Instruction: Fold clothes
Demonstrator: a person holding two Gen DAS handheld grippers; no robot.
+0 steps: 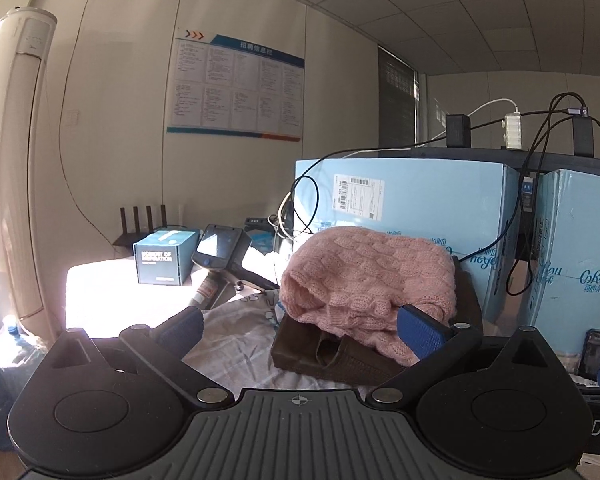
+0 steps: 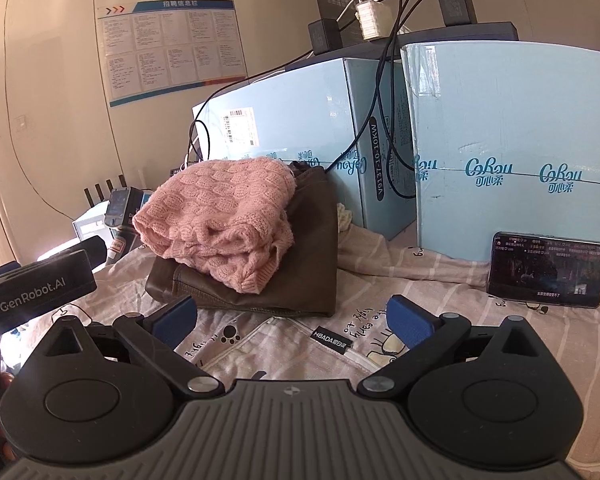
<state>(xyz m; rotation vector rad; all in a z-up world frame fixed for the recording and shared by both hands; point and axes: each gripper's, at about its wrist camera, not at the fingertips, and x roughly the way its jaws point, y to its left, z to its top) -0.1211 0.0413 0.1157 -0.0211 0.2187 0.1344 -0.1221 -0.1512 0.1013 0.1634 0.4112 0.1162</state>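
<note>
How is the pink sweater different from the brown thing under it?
The pink sweater is a chunky cable knit; the brown garment looks smooth, almost leathery. The pink sweater sits on top in a soft, lumpy bundle, while the brown garment lies flatter underneath and sticks out past it on the right in the right wrist view. Both are folded and stacked together on the patterned sheet.
</note>
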